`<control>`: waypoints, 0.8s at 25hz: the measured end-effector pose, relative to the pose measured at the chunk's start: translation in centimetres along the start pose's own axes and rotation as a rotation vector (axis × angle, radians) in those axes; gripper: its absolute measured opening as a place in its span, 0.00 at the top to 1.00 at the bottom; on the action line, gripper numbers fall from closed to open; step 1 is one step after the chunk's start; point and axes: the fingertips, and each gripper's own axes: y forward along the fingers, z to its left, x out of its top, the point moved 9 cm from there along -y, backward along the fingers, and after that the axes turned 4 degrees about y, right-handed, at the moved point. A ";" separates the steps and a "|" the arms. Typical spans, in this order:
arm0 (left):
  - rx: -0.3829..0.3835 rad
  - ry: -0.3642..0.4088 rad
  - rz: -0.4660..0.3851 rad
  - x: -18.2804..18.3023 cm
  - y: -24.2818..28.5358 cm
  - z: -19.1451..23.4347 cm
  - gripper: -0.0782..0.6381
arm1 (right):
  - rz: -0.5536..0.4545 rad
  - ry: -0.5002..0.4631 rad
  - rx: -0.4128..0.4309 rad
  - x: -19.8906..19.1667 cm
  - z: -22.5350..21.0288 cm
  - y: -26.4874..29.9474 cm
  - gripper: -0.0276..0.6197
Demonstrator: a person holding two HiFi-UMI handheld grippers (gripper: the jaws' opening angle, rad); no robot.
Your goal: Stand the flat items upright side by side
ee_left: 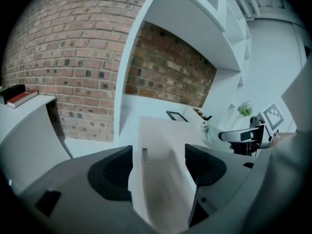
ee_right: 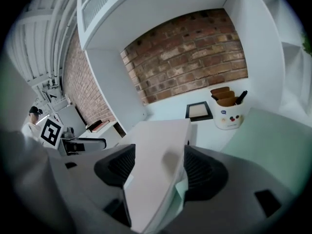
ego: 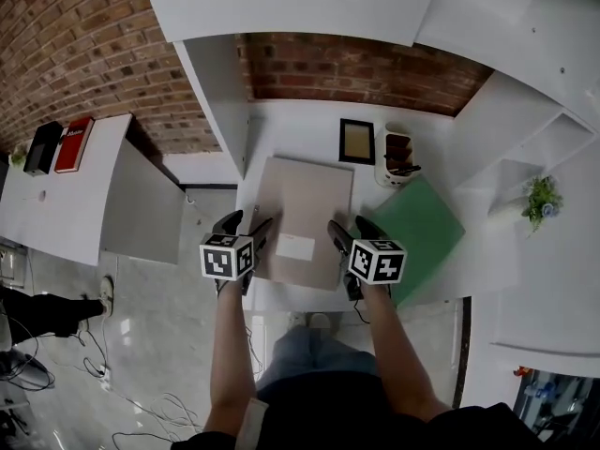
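A large beige flat file (ego: 305,218) is tilted over the white shelf (ego: 291,125), its far edge toward the brick back wall. My left gripper (ego: 246,223) is shut on its left edge; in the left gripper view the beige file (ee_left: 163,179) fills the gap between the pads. My right gripper (ego: 351,228) is shut on the file's right edge, where the beige file (ee_right: 156,174) sits between both pads. A green flat folder (ego: 427,232) lies flat to the right, and the green folder (ee_right: 273,140) also shows partly under the beige file.
A small picture frame (ego: 356,142) and a white pen cup (ego: 398,157) stand at the back of the shelf. A white upright panel (ego: 220,101) bounds the shelf on the left. A potted plant (ego: 542,198) sits on the right shelves; black and red books (ego: 58,145) lie far left.
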 end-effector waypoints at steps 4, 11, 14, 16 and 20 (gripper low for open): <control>-0.018 -0.019 0.084 0.5 2.2 1.1 0.46 | 0.069 0.027 -0.016 -0.1 -0.4 1.8 0.50; -0.079 -0.054 0.221 0.6 5.3 2.0 0.46 | 0.174 0.077 -0.063 -0.4 -1.5 4.2 0.50; -0.117 -0.071 0.271 0.5 6.2 2.2 0.46 | 0.223 0.096 -0.066 -0.4 -1.9 4.9 0.50; -0.141 -0.088 0.291 0.4 6.5 2.4 0.46 | 0.255 0.097 -0.059 -0.4 -2.0 5.3 0.50; -0.180 -0.120 0.315 0.4 6.9 2.8 0.45 | 0.314 0.115 -0.036 -0.2 -2.1 6.0 0.50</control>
